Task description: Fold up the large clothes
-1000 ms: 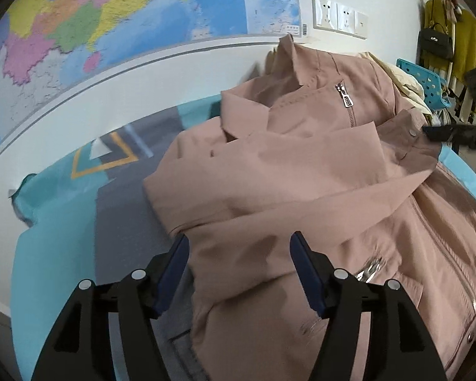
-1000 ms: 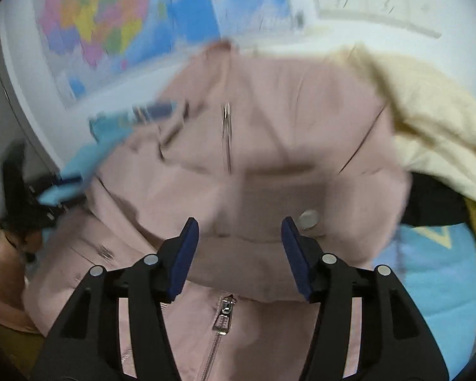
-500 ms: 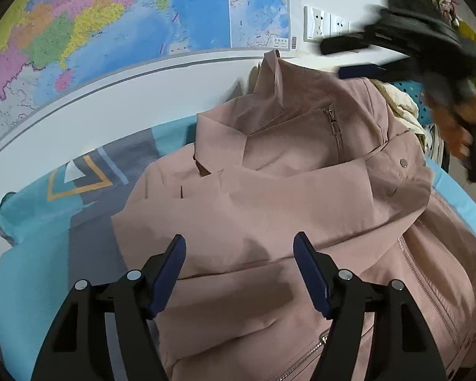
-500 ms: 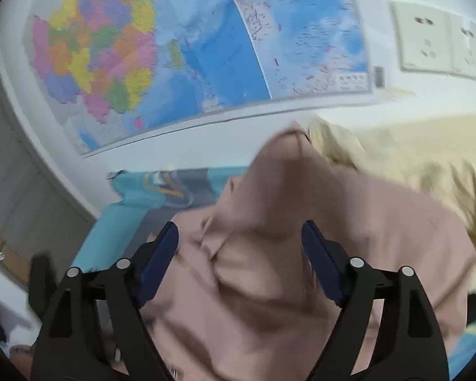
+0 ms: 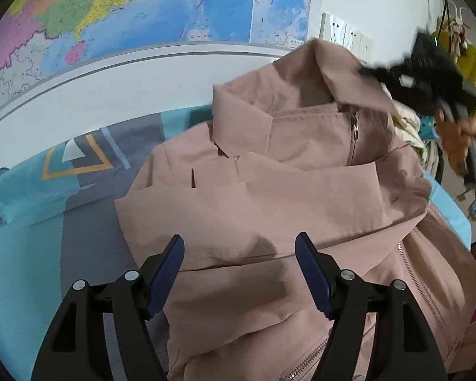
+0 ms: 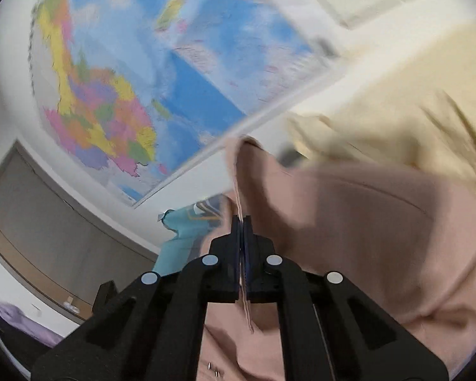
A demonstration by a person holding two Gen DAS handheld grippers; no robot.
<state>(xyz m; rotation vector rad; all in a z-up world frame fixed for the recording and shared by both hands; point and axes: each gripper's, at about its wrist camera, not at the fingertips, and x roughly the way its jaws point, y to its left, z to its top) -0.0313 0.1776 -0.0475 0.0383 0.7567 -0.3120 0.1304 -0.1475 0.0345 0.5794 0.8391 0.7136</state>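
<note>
Two jaws of right gripper (image 6: 241, 222) pinch jacket (image 6: 365, 228) edge.

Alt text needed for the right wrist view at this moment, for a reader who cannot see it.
The right gripper is shut on a thin edge of the dusty-pink jacket, having just closed its jaws on it, and the fabric rises from the pads. Behind lie a cream garment and a colourful wall map, both blurred.
</note>
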